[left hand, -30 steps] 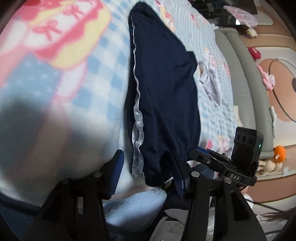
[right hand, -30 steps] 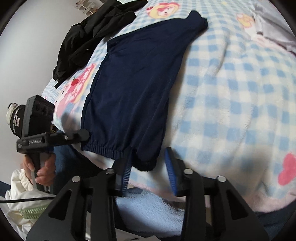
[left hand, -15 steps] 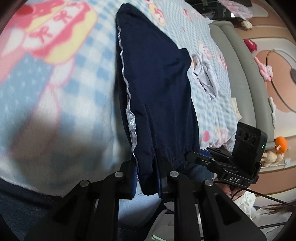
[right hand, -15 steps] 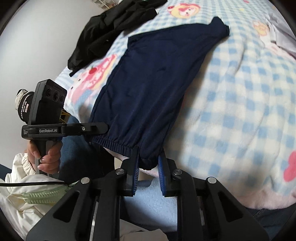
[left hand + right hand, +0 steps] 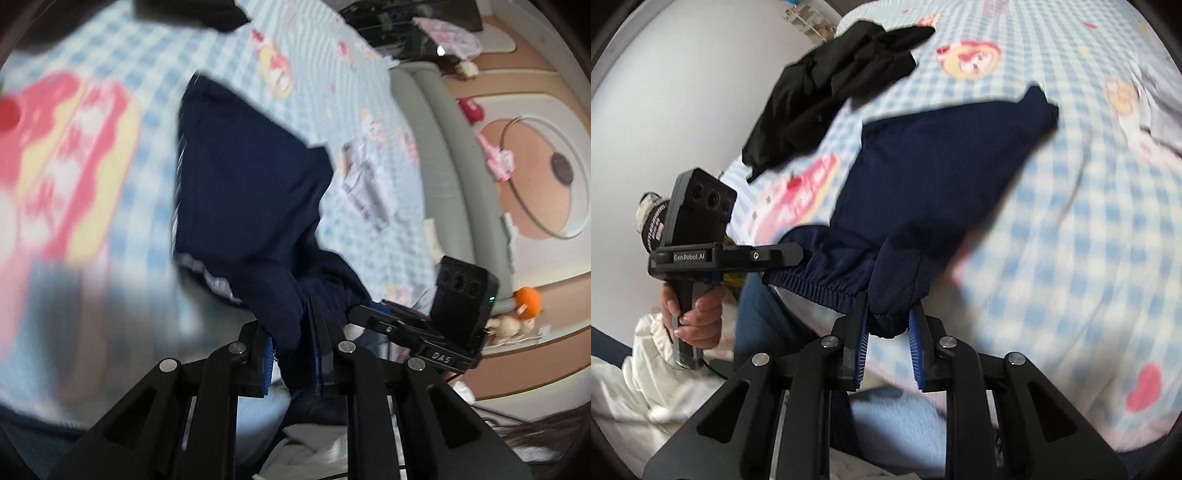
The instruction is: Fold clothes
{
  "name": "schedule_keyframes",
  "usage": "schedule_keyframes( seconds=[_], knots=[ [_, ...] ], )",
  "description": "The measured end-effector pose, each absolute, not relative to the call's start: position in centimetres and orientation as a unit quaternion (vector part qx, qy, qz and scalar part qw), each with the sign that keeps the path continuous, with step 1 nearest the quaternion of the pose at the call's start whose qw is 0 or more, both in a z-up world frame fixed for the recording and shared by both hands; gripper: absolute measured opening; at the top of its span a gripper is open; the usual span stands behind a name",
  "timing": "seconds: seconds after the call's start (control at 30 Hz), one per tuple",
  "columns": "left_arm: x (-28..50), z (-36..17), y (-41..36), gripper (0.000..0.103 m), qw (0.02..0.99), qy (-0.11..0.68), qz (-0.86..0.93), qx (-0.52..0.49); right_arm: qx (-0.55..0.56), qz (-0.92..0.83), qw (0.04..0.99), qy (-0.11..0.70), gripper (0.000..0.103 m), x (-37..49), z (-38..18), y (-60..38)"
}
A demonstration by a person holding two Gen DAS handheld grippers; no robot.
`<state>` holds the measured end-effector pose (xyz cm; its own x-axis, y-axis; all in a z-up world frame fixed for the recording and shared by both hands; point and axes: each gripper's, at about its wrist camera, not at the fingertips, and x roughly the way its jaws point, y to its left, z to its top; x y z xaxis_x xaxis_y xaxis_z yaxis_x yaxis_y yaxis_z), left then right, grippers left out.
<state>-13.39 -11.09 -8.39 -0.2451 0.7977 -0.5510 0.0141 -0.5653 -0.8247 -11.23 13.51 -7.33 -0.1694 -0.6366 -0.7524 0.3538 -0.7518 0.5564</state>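
Navy shorts (image 5: 251, 206) btwn hand-held gripper (image 5: 291, 354) pads

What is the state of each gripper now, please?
Left gripper: jaws closed on the navy garment waistband.
Right gripper: jaws closed on the same waistband, other corner.

One navy garment (image 5: 251, 206) lies on one checked blanket (image 5: 332, 74), ahead of the two grippers. One black garment (image 5: 831, 88) lies beyond it, farther from the right gripper (image 5: 886, 343). One pale garment (image 5: 365, 192) lies to the right of the left gripper (image 5: 291, 354), past the navy one. Two grippers show in all, each with two fingers, four fingers counted. One hand (image 5: 694, 317) shows, on the left gripper's handle. Right of the left gripper, along the edge of the bed, sit one orange toy (image 5: 528, 301), one pink toy (image 5: 496, 160) and one red toy (image 5: 471, 109).
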Motion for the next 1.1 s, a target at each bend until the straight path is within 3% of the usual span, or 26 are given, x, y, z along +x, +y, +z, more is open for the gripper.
schedule_keyframes(
  seconds=[0.07, 0.1, 0.13, 0.17, 0.27, 0.47, 0.67, 0.8, 0.87, 0.93, 1.0, 1.1],
  knots=[
    [-15.5, -8.3, -11.8, 0.037, 0.269, -0.390, 0.700, -0.534, 0.547, -0.757, 0.325, -0.149, 0.030, -13.3, -6.9, 13.4],
    [-16.3, -8.4, -12.2, 0.051, 0.262, -0.402, 0.700, -0.529, 0.544, -0.758, 0.323, -0.159, 0.036, -14.1, -6.7, 13.4],
    [-17.1, -8.6, -12.5, 0.052, 0.255, -0.416, 0.699, -0.523, 0.540, -0.760, 0.317, -0.172, 0.042, -15.0, -6.6, 13.4],
    [-17.9, -8.6, -12.9, 0.052, 0.249, -0.431, 0.697, -0.516, 0.536, -0.763, 0.310, -0.186, 0.048, -15.9, -6.4, 13.5],
    [-18.3, -7.5, -13.6, 0.053, 0.243, -0.421, 0.722, -0.493, 0.520, -0.773, 0.299, -0.206, 0.049, -16.6, -5.4, 14.2],
    [-17.7, -7.1, -13.0, 0.051, 0.230, -0.300, 0.782, -0.496, 0.508, -0.816, 0.248, -0.121, 0.050, -16.6, -5.1, 15.3],
    [-18.2, -7.3, -10.8, 0.051, 0.223, -0.174, 0.823, -0.493, 0.519, -0.816, 0.255, -0.001, 0.050, -16.8, -6.1, 13.4],
    [-19.7, -9.0, -9.6, 0.051, 0.197, -0.131, 0.820, -0.521, 0.536, -0.804, 0.257, 0.016, 0.050, -18.6, -8.0, 12.0],
    [-20.1, -9.5, -9.3, 0.045, 0.194, -0.119, 0.819, -0.527, 0.546, -0.795, 0.263, 0.011, 0.050, -19.5, -9.0, 11.5],
    [-20.2, -9.6, -9.1, 0.025, 0.196, -0.107, 0.819, -0.528, 0.548, -0.792, 0.270, 0.011, 0.045, -20.0, -9.3, 10.9],
    [-20.3, -9.3, -9.2, 0.016, 0.196, -0.106, 0.820, -0.527, 0.543, -0.793, 0.277, 0.008, 0.016, -20.2, -9.2, 10.6],
    [-20.0, -7.6, -9.4, 0.014, 0.194, -0.103, 0.833, -0.508, 0.521, -0.804, 0.287, -0.002, 0.010, -20.0, -7.7, 10.6]
  ],
)
